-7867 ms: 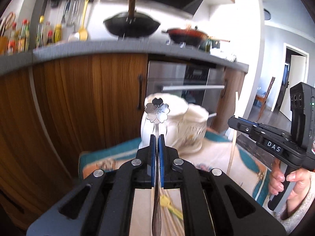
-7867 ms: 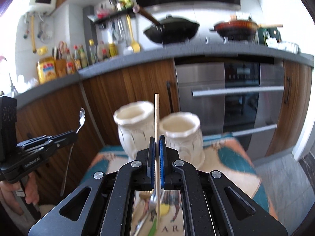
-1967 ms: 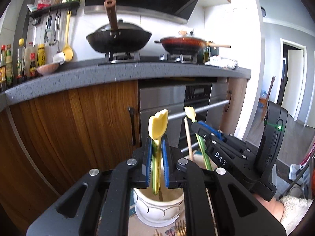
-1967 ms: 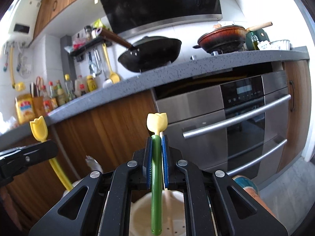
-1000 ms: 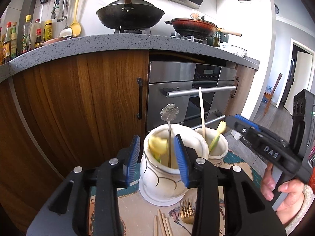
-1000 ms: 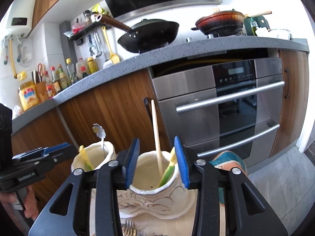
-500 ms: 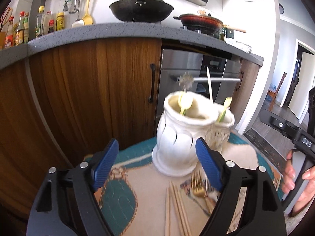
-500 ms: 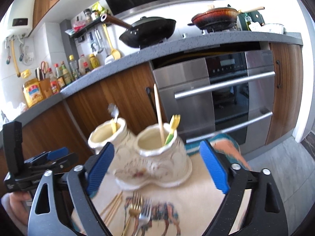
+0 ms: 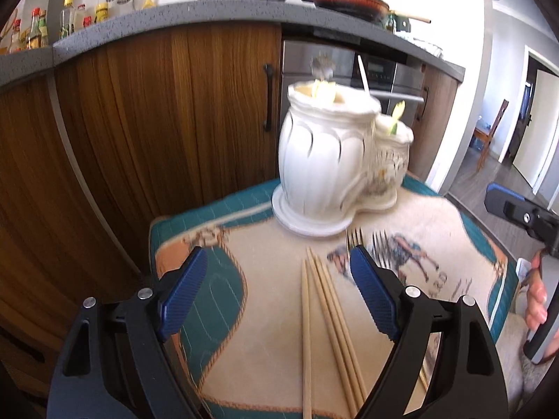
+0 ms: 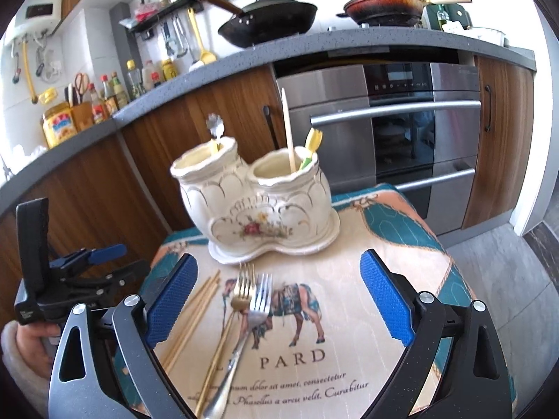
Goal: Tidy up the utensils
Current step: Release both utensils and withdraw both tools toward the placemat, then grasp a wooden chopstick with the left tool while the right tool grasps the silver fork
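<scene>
A white two-pot ceramic holder [image 10: 258,206] stands at the far side of the cloth-covered table [image 10: 401,230]; it also shows in the left wrist view [image 9: 325,167]. Its left pot holds a flower-topped spoon [image 10: 213,124] and a yellow utensil; its right pot holds a wooden chopstick [image 10: 288,129] and a yellow-green utensil [image 10: 311,146]. A gold fork [image 10: 237,300], a silver fork [image 10: 251,321] and several wooden chopsticks [image 9: 328,321] lie on the cloth. My left gripper [image 9: 276,300] is open above the chopsticks. My right gripper [image 10: 276,300] is open above the forks.
Wooden cabinets [image 9: 139,122] and a steel oven [image 10: 401,122] stand right behind the table. The counter above carries pans [image 10: 269,17] and bottles [image 10: 111,94]. The table's right edge drops to a grey floor [image 10: 506,279].
Both grippers let go of the yellow utensils in the pots, opened wide and pulled back and down from the holder. The forks and chopsticks on the cloth came into view.
</scene>
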Demonstrator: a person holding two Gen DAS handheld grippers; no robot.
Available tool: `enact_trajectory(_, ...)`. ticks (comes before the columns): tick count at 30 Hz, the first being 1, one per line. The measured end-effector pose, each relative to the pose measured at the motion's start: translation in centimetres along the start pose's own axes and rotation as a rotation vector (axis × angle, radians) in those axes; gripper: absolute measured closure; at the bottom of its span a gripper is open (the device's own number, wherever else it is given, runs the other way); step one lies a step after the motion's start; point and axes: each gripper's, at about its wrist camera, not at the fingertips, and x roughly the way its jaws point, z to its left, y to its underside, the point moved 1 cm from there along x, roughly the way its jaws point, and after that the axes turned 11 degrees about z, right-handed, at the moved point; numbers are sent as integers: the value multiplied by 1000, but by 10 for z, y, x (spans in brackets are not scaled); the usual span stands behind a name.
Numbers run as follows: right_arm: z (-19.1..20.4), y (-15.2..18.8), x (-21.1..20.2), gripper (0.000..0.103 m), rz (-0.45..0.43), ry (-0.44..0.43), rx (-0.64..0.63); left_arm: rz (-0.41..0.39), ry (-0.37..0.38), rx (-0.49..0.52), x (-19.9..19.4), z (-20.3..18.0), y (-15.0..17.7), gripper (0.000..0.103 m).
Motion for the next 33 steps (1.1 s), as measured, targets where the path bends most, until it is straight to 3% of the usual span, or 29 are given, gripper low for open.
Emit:
enact_trajectory(10, 6, 27, 44, 9, 169, 76, -55, 136, -14, 18, 33, 1, 33, 21)
enact_trajectory(20, 20, 50, 70, 13, 283, 107, -135, 166, 16, 29, 40, 4, 45, 22)
enact_trajectory(22, 22, 52, 73, 22, 300, 108, -144, 169, 18, 42, 40, 1, 46, 23)
enact_trajectory(25, 26, 55, 79, 37, 327, 98, -161, 190, 21, 64, 44, -3, 48, 41)
enact_trajectory(31, 37, 56, 86, 57, 345, 85, -189, 201, 13, 90, 48, -6, 50, 64)
enact_trajectory(33, 41, 54, 88, 65, 351, 79, -194, 203, 16, 96, 49, -9, 49, 67)
